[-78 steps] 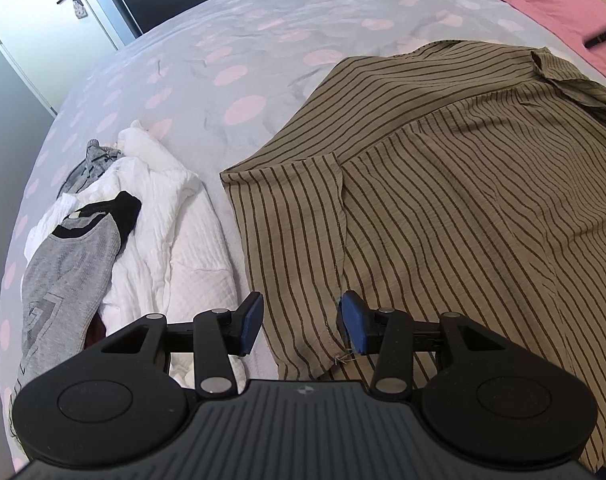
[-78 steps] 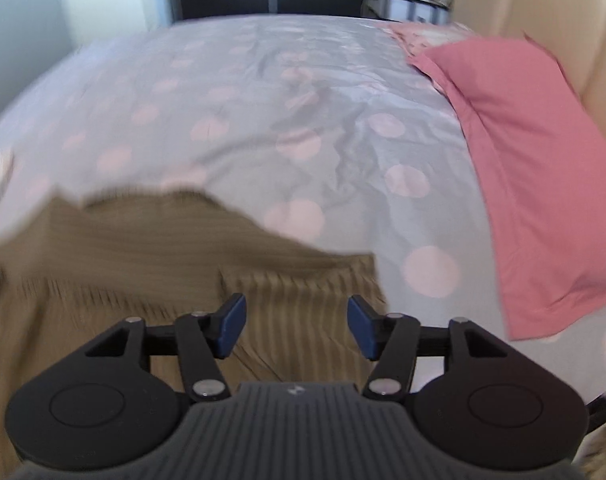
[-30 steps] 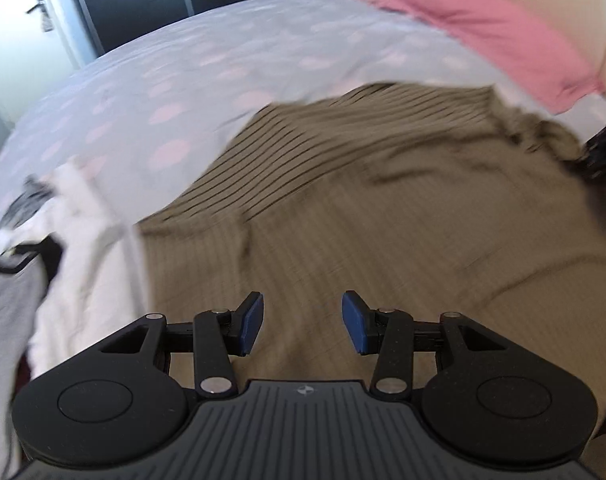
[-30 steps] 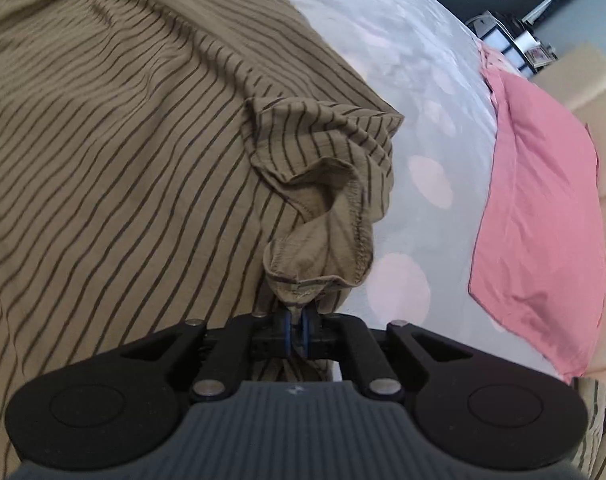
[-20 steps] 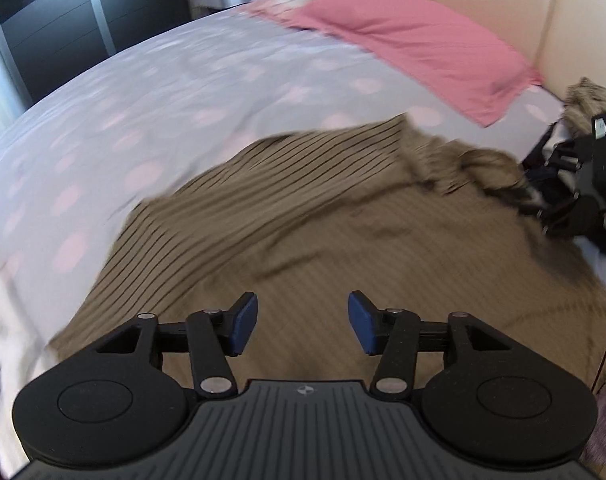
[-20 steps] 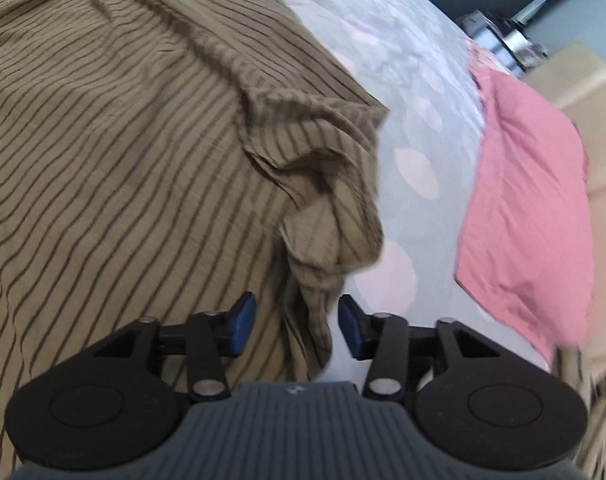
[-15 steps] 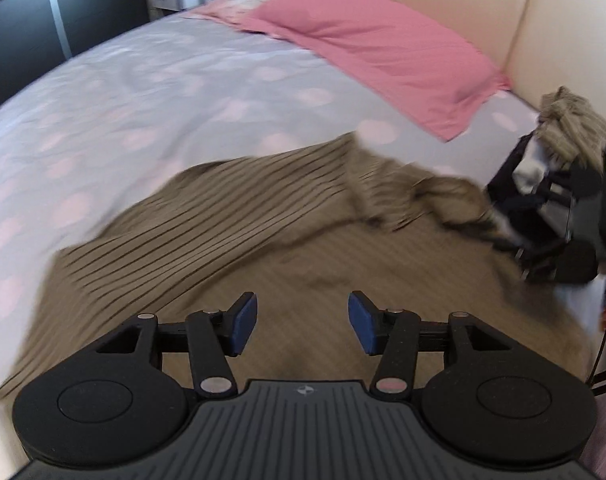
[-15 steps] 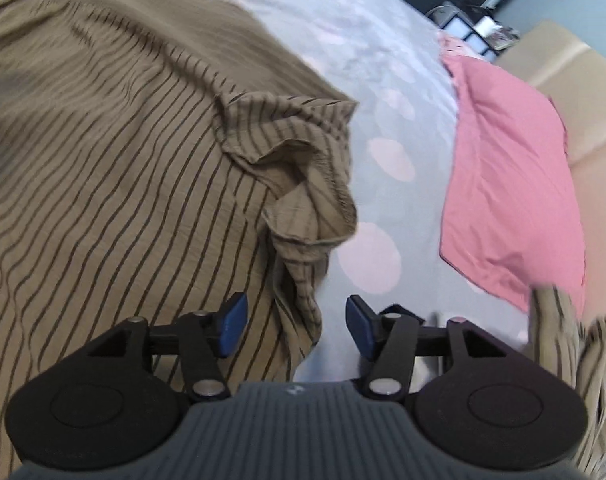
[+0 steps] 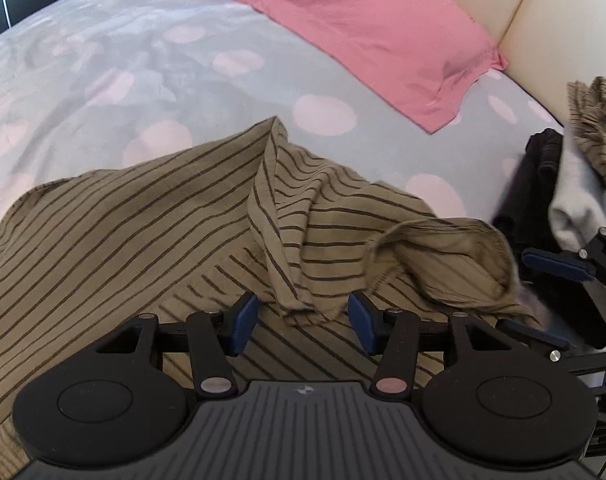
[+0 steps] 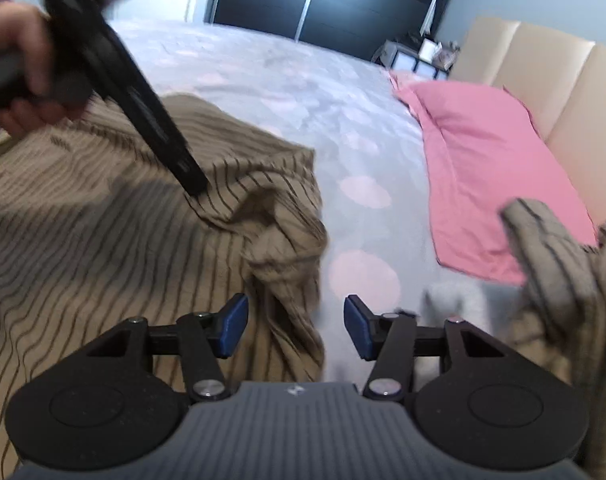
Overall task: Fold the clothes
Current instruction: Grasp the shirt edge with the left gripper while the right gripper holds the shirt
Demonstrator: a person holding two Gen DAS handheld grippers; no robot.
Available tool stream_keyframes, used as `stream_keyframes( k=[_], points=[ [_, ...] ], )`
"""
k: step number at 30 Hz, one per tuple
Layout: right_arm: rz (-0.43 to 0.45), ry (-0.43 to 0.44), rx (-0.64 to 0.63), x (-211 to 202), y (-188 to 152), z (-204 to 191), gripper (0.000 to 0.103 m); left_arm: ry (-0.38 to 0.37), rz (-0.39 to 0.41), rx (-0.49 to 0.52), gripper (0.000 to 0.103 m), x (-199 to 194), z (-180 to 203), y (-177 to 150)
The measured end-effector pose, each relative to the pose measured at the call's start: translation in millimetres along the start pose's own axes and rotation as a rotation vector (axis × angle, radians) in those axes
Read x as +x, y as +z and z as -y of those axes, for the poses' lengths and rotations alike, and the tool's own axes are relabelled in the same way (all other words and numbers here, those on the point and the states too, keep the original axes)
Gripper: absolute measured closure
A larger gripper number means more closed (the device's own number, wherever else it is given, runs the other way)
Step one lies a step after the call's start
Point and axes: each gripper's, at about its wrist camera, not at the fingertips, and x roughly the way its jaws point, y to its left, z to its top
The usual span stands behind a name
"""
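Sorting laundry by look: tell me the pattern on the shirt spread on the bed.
Olive-brown with thin dark stripes; the shirt shows sharpest in the left wrist view.

Striped shirt [image 9: 151, 232]: thin woven cloth, matt, crumpled, stitched hem seen at the sleeve [image 9: 443, 256]. Bed cover [image 9: 103, 80]: smooth matt cotton-like cloth, softly creased. Pillow [image 9: 363, 32]: matt pink cloth, finely wrinkled. Headboard [image 10: 543, 88]: padded, smooth, faintly sheened covering. Left gripper [image 9: 303, 322]: matt black plastic, ribbed housing, blue rubbery pads, bright metal pivot pins.
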Motion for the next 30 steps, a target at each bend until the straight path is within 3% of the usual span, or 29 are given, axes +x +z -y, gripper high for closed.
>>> stream_keyframes(
  k=[2,4,6,10,13,16,23,24,27,30],
  points=[
    [0.020,-0.014,-0.009,4.7,2.6,-2.1,0.069,-0.002,-0.020,0.003,0.087,5.4,-3.2,5.6],
    [0.028,-0.014,0.020,7.2,5.1,2.1,0.090,0.010,-0.031,0.032,0.099,6.9,-3.9,13.9],
    [0.031,-0.012,0.083,7.7,7.1,10.0,0.097,0.024,-0.025,0.074,0.101,4.6,-3.1,28.2],
    [0.066,-0.071,0.191,3.6,8.4,19.8,0.099,0.053,0.055,0.101,0.101,-14.8,-0.5,74.4],
    [0.110,-0.143,0.258,-3.1,8.7,25.0,0.100,0.048,0.115,0.113,0.101,-30.4,5.5,109.7],
    [0.153,-0.185,0.300,-6.1,8.2,27.4,0.100,0.062,0.123,0.142,0.101,-30.1,13.6,131.1],
    [0.146,-0.254,0.302,-1.9,12.5,22.7,0.099,0.049,0.117,0.142,0.101,-12.7,25.1,145.8],
    [0.151,-0.270,0.296,-2.7,13.3,20.2,0.096,0.043,0.120,0.137,0.101,-10.3,26.7,146.9],
    [0.197,-0.311,0.280,-8.2,15.2,11.3,0.072,0.021,0.137,0.115,0.101,-5.4,30.1,153.1],
    [0.219,-0.282,0.257,-10.1,20.2,5.3,0.073,0.024,0.140,0.118,0.101,4.8,37.6,160.4]
  ],
)
